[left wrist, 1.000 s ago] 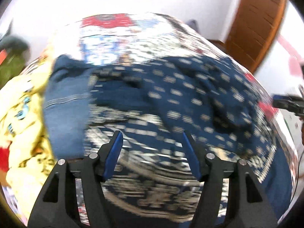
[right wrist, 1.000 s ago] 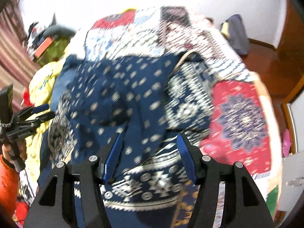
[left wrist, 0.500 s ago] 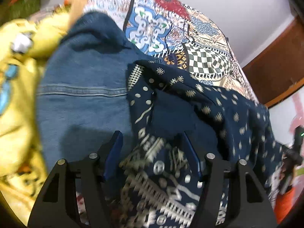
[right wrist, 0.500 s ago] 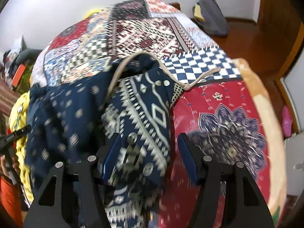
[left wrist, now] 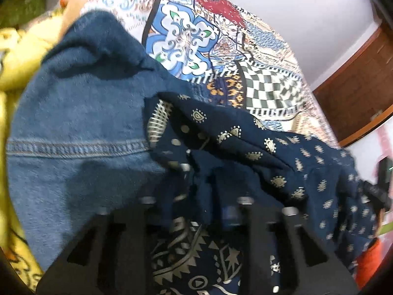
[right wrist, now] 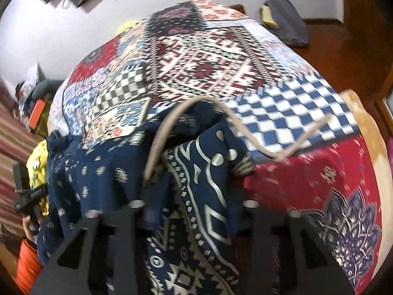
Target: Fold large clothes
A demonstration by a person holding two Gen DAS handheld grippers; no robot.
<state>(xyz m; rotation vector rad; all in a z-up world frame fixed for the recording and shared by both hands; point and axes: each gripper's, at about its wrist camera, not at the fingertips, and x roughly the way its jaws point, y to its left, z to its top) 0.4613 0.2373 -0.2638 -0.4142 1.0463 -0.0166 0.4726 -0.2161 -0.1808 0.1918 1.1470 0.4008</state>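
Left gripper (left wrist: 196, 206): pitched steeply down over the bed, both black finger arms at the bottom of its own view. Jaws have just been closing; now drawn narrow with a bunched fold of the navy patterned garment (left wrist: 245, 152) between them. Fingertips are buried in the cloth, and the fold looks pinched.

Right gripper (right wrist: 194, 211): same steep downward pitch. Jaws have just been closing and now stand narrow on a band of the same garment (right wrist: 203, 184), the part printed with large silver geometric figures. Cloth covers the tips; it reads as clamped.

Navy patterned garment: heaped on the patchwork bedspread (right wrist: 196, 68), running from between one pair of fingers across to the other.

Beige drawstring (right wrist: 258, 142): loops ahead of the right fingers and trails to their right over the blue checked patch.

Denim garment (left wrist: 81, 127): left of and ahead of the left fingers, its edge under the navy cloth.

Yellow printed cloth (left wrist: 14, 56): far left of the left fingers, beyond the denim.

Orange sleeve (right wrist: 27, 265): lower left of the right fingers.
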